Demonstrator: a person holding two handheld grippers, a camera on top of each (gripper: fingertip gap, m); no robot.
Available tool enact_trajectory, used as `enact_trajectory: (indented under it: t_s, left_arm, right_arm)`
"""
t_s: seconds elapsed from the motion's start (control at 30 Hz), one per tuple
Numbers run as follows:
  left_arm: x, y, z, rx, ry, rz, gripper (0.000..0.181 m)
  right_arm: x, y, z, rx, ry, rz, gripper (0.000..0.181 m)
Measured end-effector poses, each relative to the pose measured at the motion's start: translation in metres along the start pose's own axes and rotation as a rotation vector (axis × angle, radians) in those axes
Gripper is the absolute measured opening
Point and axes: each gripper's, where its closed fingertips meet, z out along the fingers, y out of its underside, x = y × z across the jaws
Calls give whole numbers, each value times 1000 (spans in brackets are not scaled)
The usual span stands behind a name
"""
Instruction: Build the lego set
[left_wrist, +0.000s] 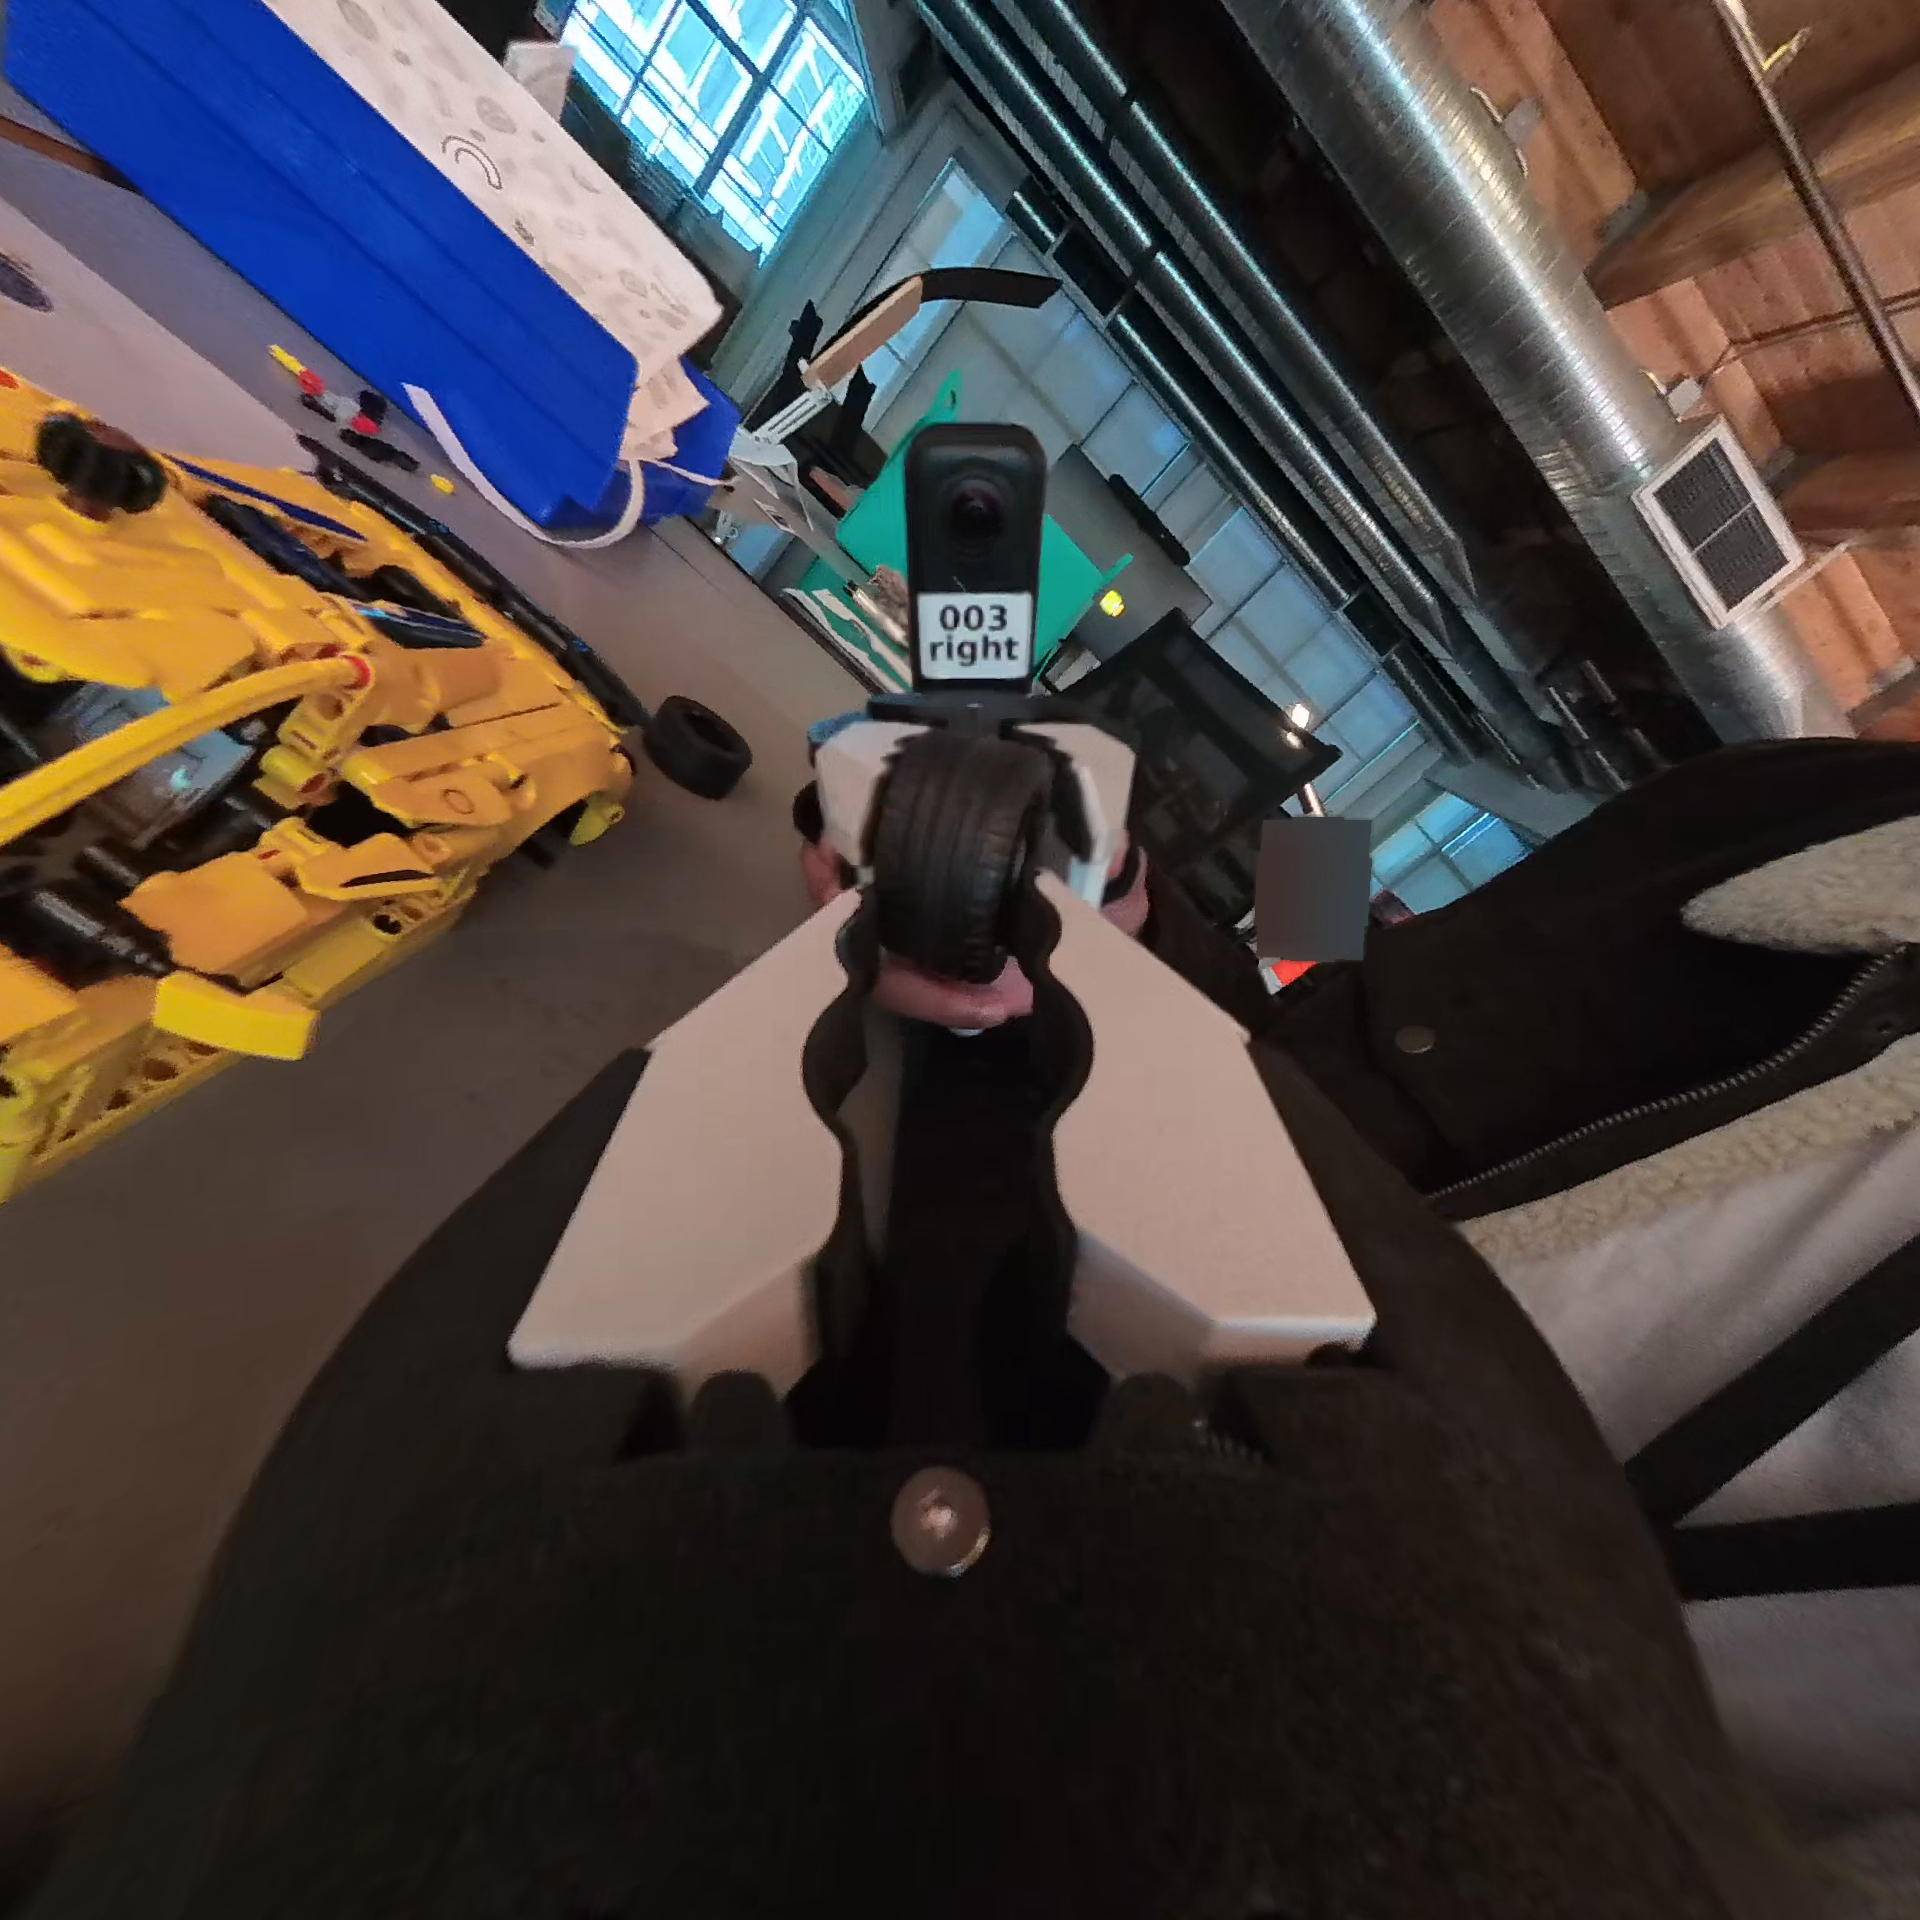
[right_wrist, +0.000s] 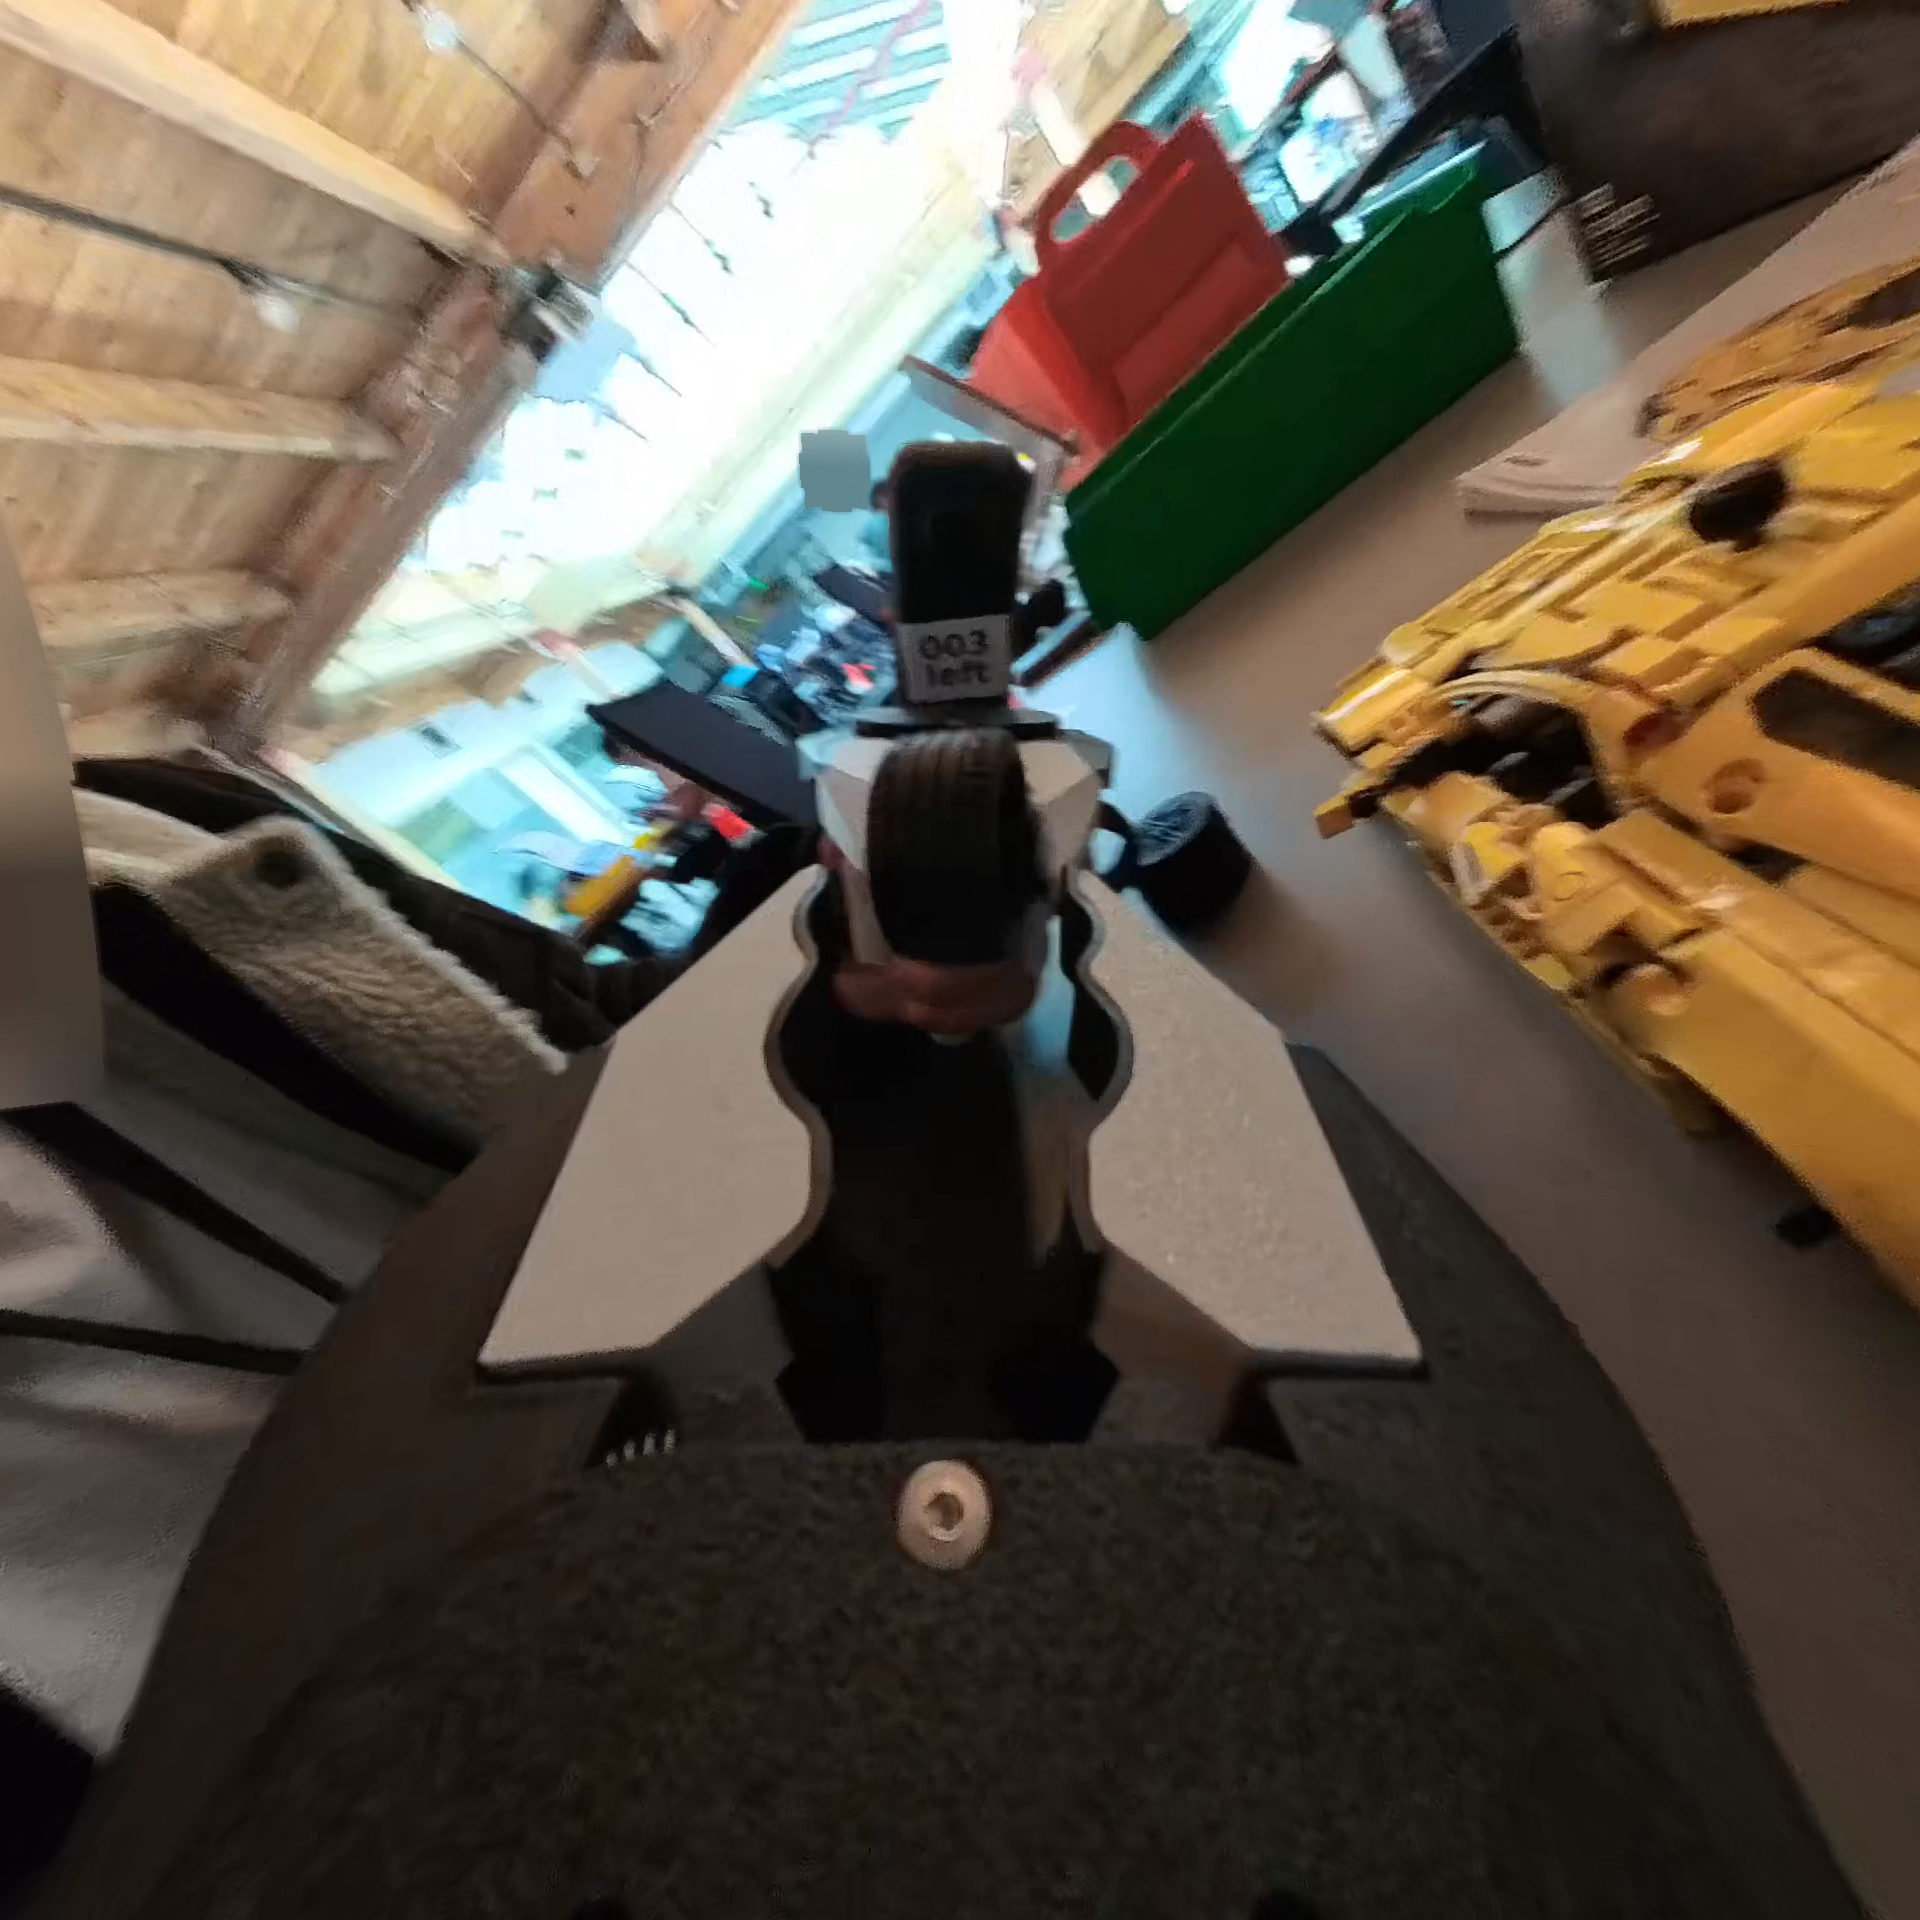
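A black rubber tyre (left_wrist: 958, 862) is held in the air between my two grippers, which face each other tip to tip. In the left wrist view my left gripper (left_wrist: 951, 925) closes on the tyre's near side, and my right gripper (left_wrist: 971, 790) clasps its far side. The right wrist view shows the same tyre (right_wrist: 951, 842) at my right gripper's tips (right_wrist: 951, 914), with the left gripper (right_wrist: 956, 800) behind it. The yellow lego car (left_wrist: 312, 727) lies on the grey table to the left; in the right wrist view it (right_wrist: 1662, 779) is on the right.
A loose black tyre (left_wrist: 701, 743) (right_wrist: 1190, 842) lies on the table by the car's end. Small loose parts (left_wrist: 343, 400) and a blue bin (left_wrist: 364, 260) are behind the car. A green bin (right_wrist: 1299, 436) and booklet (right_wrist: 1507, 488) sit farther back. The person's jacket (left_wrist: 1662, 1039) is close. The tips of both grippers are at nearly the same place.
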Motion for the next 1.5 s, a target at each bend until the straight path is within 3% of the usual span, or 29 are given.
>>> enact_trajectory:
  t_s: [0.13,0.2,0.3,0.37,0.47,0.6,0.73,0.87,1.2,1.27,1.33,1.4,1.5]
  left_arm:
    - [-2,-4,-3,29,13,-48,27]
    - [-3,-4,-3,29,10,-49,28]
    - [3,-3,-1,23,38,-29,28]
    - [8,-1,1,11,61,-17,28]
    - [11,5,4,-27,72,0,30]
    - [13,-6,-3,41,93,-4,33]
    - [14,-2,0,10,77,42,28]
    - [1,5,1,-39,-29,122,26]
    - [-35,25,-2,-202,-277,166,23]
    - [-36,25,-3,-203,-292,169,23]
    - [-34,20,-2,-173,-286,179,24]
    - [-18,9,-1,-95,-202,214,24]
    - [-9,2,-5,-33,-109,150,30]
  right_arm:
    - [12,1,0,-51,192,-353,50]
    - [7,9,10,-64,195,-485,54]
    - [-2,7,11,-47,125,-346,38]
    - [-12,-2,3,18,-2,-197,23]
    - [-15,-2,-2,19,-89,-3,22]
    - [-14,-4,-8,27,-139,131,21]
    - [-17,0,-4,-4,-140,118,22]
    - [-6,2,-5,-15,-66,126,22]
    - [32,18,-3,-183,442,-282,22]
    - [34,18,-3,-178,438,-259,22]
    - [32,15,-4,-133,342,-134,21]
    - [18,5,-6,-53,181,6,21]
    - [15,1,-10,-21,130,74,22]
